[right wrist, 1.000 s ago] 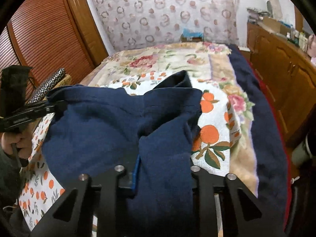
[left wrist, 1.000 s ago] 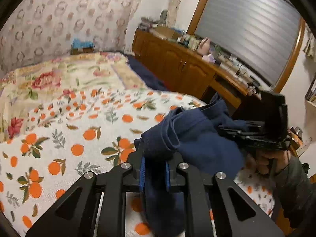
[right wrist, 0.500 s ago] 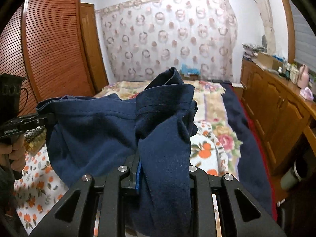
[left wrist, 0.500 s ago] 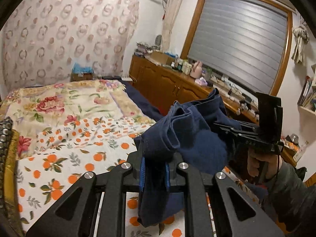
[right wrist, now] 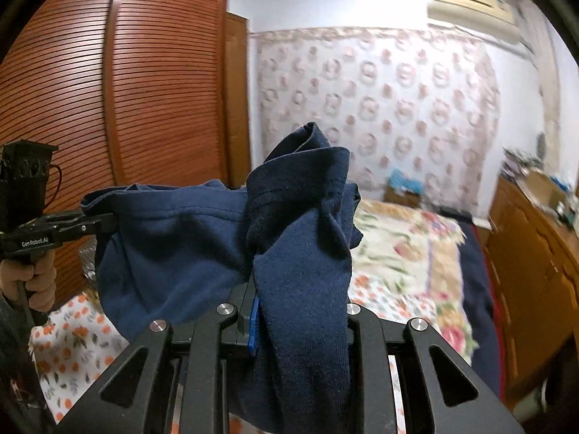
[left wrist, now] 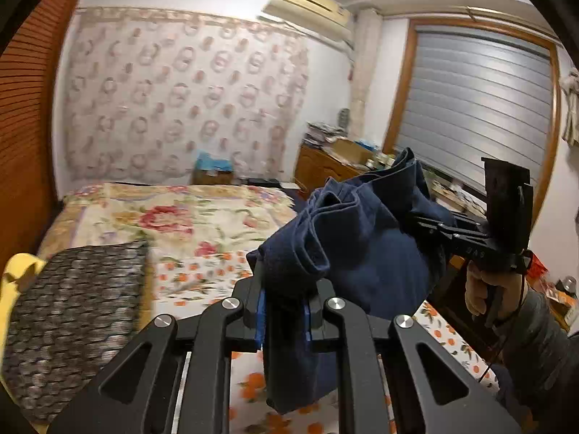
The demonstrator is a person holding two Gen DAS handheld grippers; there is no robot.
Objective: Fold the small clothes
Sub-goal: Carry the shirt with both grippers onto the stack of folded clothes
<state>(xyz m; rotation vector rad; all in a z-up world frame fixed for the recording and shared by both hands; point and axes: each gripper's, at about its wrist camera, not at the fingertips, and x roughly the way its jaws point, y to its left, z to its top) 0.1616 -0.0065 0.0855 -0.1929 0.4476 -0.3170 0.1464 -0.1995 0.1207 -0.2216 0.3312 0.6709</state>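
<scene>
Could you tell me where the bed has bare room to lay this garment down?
The orange-print sheet is free between the dark patterned cushion and the hanging navy garment; the floral quilt beyond is also bare. The wooden dresser top is cluttered.

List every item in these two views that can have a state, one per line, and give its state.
Navy blue cloth garment: lifted off the bed, bunched, slung between both grippers.
Left gripper: shut on the garment.
Right gripper: shut on the garment.
Brown louvred wardrobe doors: closed.
Grey window blind: lowered.
Cream wall air conditioner: running or off, cannot tell.
</scene>
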